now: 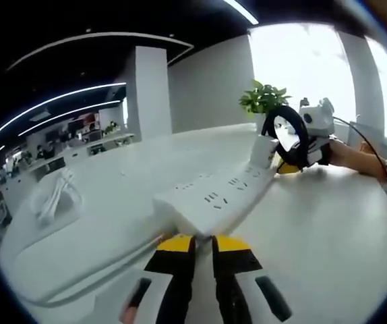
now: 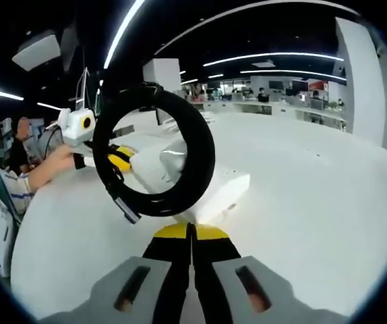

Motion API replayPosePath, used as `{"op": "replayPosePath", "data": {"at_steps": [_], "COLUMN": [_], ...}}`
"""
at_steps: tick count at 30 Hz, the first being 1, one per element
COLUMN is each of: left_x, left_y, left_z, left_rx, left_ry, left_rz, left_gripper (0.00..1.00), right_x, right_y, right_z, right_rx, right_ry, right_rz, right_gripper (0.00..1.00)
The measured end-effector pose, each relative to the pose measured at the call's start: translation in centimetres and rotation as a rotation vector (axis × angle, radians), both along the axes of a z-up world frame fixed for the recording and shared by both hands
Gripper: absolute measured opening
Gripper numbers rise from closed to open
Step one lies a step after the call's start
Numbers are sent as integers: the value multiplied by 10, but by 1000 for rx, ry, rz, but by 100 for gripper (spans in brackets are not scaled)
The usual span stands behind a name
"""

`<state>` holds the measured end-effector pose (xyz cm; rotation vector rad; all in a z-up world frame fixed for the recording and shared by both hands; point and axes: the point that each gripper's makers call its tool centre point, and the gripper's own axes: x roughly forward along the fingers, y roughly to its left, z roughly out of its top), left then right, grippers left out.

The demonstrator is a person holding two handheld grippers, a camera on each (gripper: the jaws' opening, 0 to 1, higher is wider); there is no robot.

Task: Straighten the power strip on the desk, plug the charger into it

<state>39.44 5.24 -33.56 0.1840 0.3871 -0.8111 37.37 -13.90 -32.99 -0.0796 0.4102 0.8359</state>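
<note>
White desk (image 1: 328,236) is bare and open to the right of the power strip (image 1: 214,196), which lies diagonally mid-desk. Your left gripper (image 1: 203,244) pinches its near end, jaws narrow. Your right gripper (image 2: 192,233) holds the charger (image 2: 180,158) at the far end, its black cable loop (image 2: 154,150) standing up.
</note>
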Motion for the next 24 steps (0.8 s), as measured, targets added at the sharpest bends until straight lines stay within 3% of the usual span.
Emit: {"op": "replayPosePath", "data": {"at_steps": [8, 15, 19, 24], "left_x": [-2, -3, -5, -4], "left_y": [2, 4, 6, 10], "left_z": [0, 4, 19, 21], "left_rx": [-10, -24, -93, -94], "left_ry": [6, 6, -10, -12], "left_rz": [4, 11, 22, 45], "left_gripper": [5, 2, 0, 1], "right_x": [-5, -9, -11, -12], "right_y": [-1, -3, -5, -11], "right_z": [9, 10, 11, 9], "right_rx": [-18, -8, -3, -4], "right_ry": [-47, -40, -36, -13], "right_rz": [1, -14, -19, -41], "right_gripper": [0, 0, 0, 0]}}
